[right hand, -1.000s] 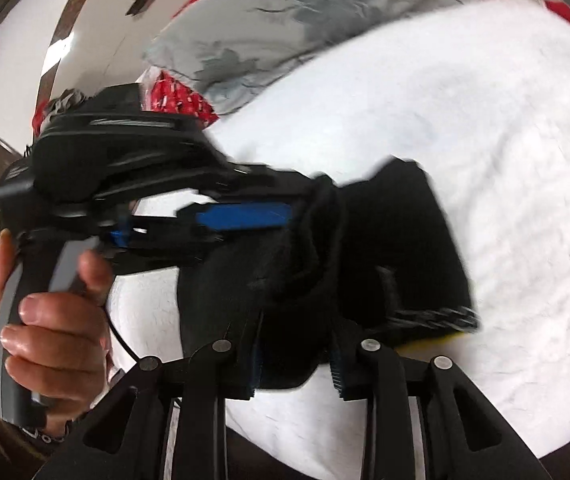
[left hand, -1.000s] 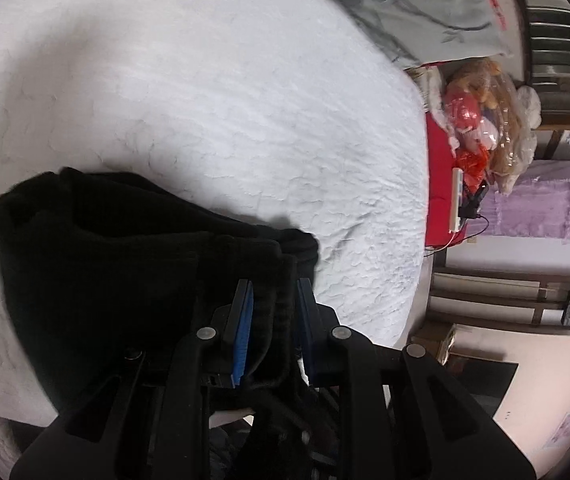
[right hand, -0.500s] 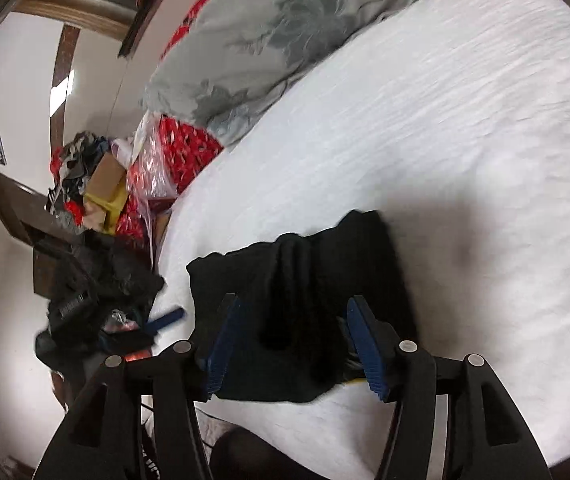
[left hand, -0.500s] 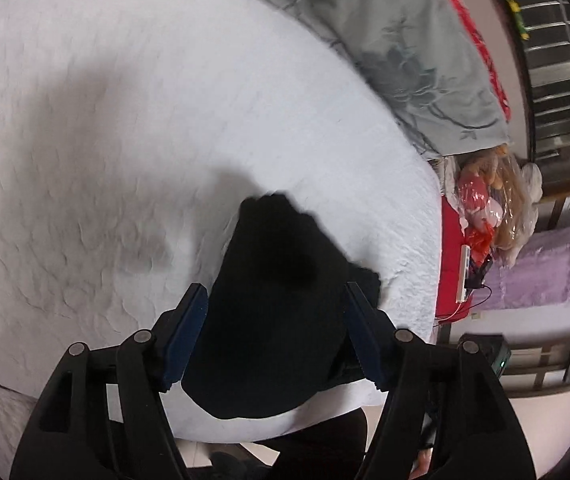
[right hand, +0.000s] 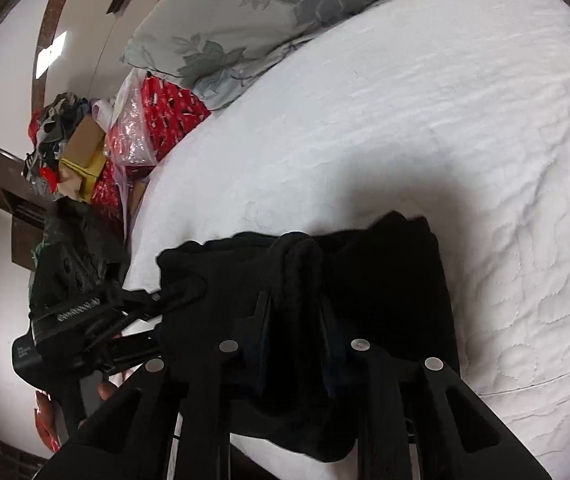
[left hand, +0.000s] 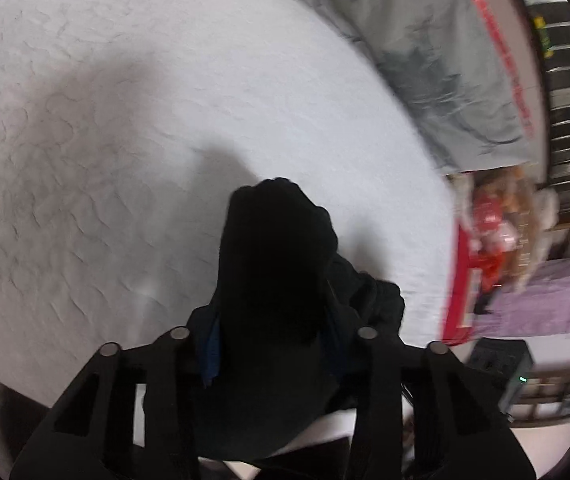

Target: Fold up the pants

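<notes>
While both grippers close in, black pants (left hand: 277,264) lie bunched at near edge of white bed (left hand: 133,128). Left gripper (left hand: 273,344): fingers closing, thick fold between them. Right gripper (right hand: 291,320): fingers closing on raised ridge of cloth. Fabric looks soft, limp, thick, light; likely sags and slides from shallow pinch. Better hold: waistband or hem edge, through all layers.
</notes>
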A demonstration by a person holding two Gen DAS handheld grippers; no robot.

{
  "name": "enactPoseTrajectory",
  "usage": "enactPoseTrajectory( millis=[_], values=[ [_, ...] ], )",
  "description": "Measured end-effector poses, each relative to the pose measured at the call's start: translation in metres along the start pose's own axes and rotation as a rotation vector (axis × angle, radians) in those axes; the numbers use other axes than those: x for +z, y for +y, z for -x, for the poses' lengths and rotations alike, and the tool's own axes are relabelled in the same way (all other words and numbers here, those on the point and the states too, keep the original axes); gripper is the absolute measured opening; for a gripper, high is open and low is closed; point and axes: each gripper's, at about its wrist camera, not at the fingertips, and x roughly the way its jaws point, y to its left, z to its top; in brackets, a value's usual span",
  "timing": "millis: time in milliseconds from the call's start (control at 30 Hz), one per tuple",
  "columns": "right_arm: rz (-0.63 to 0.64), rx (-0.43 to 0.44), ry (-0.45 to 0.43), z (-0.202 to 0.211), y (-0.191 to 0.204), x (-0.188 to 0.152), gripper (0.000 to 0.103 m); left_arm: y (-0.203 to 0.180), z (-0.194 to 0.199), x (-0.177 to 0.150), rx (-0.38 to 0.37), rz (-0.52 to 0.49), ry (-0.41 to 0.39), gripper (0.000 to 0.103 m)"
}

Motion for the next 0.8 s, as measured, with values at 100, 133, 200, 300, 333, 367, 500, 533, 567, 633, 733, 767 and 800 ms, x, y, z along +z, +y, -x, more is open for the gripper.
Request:
enactPoseTrajectory(
  millis=[100, 133, 200, 300, 333, 367, 500, 533, 567, 633, 733, 767, 800],
  values=[
    [0.014, 0.042, -0.055, 0.027, -0.004, 0.008, 0.02, -0.012, 0.003, -0.005, 0.022, -0.04, -0.03, 0.038],
    [0.005, 0.033, -0.06, 0.031, -0.01, 0.008, 0.02, -0.015, -0.004, -0.005, 0.064, -0.063, -0.03, 0.038],
    [-0.021, -0.01, -0.043, 0.025, -0.026, 0.007, 0.02, -0.017, -0.026, -0.003, 0.152, -0.081, -0.002, 0.038],
    [-0.05, -0.059, -0.029, 0.01, -0.047, -0.002, 0.02, -0.022, -0.035, -0.004, 0.201, -0.108, -0.01, 0.042],
    [-0.064, -0.048, -0.036, 0.01, -0.05, -0.003, 0.021, -0.025, -0.033, -0.005, 0.213, -0.126, -0.008, 0.043],
    [-0.074, -0.038, -0.036, 0.01, -0.051, -0.003, 0.021, -0.026, -0.029, -0.006, 0.209, -0.133, -0.002, 0.043],
    [-0.08, -0.003, -0.008, 0.019, -0.047, 0.003, 0.027, -0.015, 0.0, -0.002, 0.115, -0.1, -0.027, 0.043],
    [-0.086, 0.009, -0.021, 0.024, -0.047, 0.005, 0.031, -0.009, 0.007, 0.001, 0.096, -0.082, -0.05, 0.046],
    [-0.091, 0.018, -0.033, 0.027, -0.047, 0.007, 0.033, -0.006, 0.012, 0.005, 0.089, -0.07, -0.064, 0.051],
    [-0.11, 0.028, -0.056, 0.029, -0.048, 0.012, 0.043, -0.001, 0.011, 0.014, 0.114, -0.05, -0.065, 0.052],
    [-0.128, 0.024, -0.047, 0.019, -0.046, 0.019, 0.044, -0.002, -0.001, 0.021, 0.117, -0.035, -0.035, 0.052],
    [-0.124, 0.009, -0.044, 0.016, -0.046, 0.019, 0.044, -0.005, -0.007, 0.023, 0.125, -0.035, -0.029, 0.052],
    [-0.113, -0.017, -0.045, 0.012, -0.044, 0.02, 0.044, -0.007, -0.01, 0.023, 0.142, -0.04, -0.029, 0.052]
  ],
)
